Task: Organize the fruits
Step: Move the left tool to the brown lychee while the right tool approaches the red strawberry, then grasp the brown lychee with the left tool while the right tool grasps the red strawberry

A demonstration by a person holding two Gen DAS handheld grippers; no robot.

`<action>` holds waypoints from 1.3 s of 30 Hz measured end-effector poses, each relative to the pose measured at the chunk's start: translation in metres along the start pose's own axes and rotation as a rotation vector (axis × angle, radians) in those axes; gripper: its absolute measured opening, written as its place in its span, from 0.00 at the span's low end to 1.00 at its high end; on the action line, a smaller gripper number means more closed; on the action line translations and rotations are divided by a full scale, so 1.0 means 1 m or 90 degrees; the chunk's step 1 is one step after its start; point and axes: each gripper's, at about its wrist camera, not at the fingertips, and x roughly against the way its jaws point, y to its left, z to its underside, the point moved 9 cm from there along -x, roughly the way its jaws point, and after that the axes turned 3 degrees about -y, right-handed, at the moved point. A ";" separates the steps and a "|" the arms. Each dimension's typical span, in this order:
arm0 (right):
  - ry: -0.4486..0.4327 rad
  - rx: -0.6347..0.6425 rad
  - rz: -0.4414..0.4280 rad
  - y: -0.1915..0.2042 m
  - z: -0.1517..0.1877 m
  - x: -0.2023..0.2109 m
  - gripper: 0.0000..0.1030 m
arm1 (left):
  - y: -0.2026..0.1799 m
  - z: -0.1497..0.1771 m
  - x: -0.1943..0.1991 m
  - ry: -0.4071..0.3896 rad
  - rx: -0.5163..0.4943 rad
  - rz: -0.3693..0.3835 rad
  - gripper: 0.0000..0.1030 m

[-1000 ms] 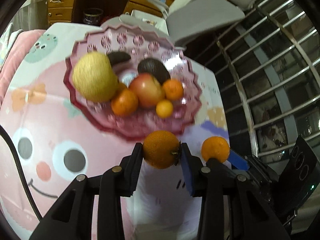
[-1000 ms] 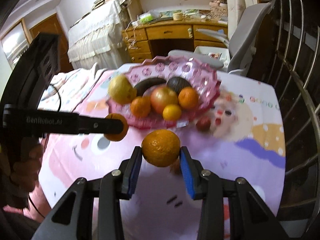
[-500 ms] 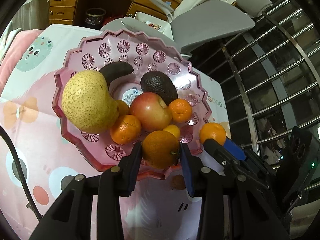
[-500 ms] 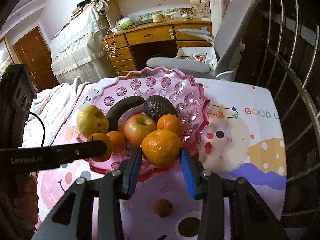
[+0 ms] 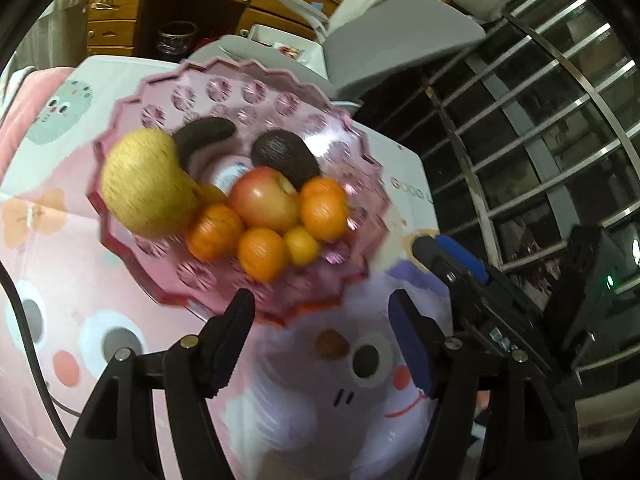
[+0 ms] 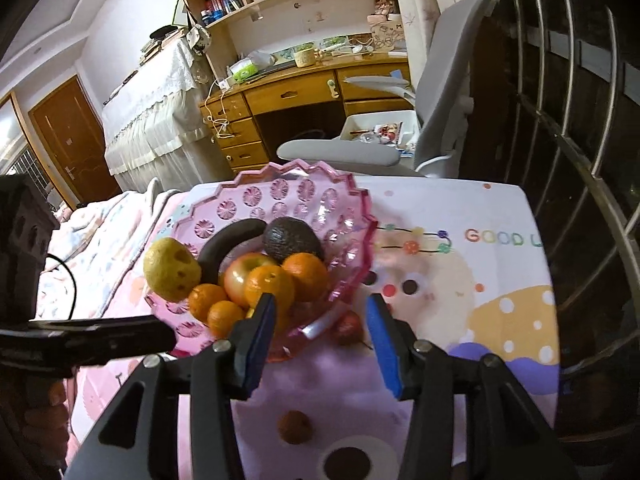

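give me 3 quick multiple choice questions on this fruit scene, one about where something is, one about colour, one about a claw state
1. Where does the avocado lie?
A. in the pink bowl
B. on the tablecloth
C. in a claw

2. What colour is the large pear?
A. red
B. yellow
C. purple

3. How is the right claw?
A. shut on an orange
B. shut on the apple
C. open and holding nothing

Answers:
1. A, it sits among the fruit inside the bowl.
2. B, its skin is yellow with brown patches.
3. C, its blue pads stand wide apart with only cloth and bowl rim behind the gap.
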 end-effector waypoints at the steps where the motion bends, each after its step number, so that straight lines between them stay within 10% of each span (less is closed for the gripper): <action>1: 0.001 0.006 0.002 -0.002 0.002 0.001 0.46 | -0.005 0.006 -0.002 0.006 -0.006 0.005 0.68; 23: 0.046 0.212 -0.016 -0.019 0.052 -0.054 0.46 | -0.014 0.083 -0.073 0.054 -0.028 -0.116 0.65; 39: 0.069 0.233 -0.060 -0.010 0.051 -0.093 0.45 | -0.017 0.072 -0.107 0.060 -0.032 -0.112 0.30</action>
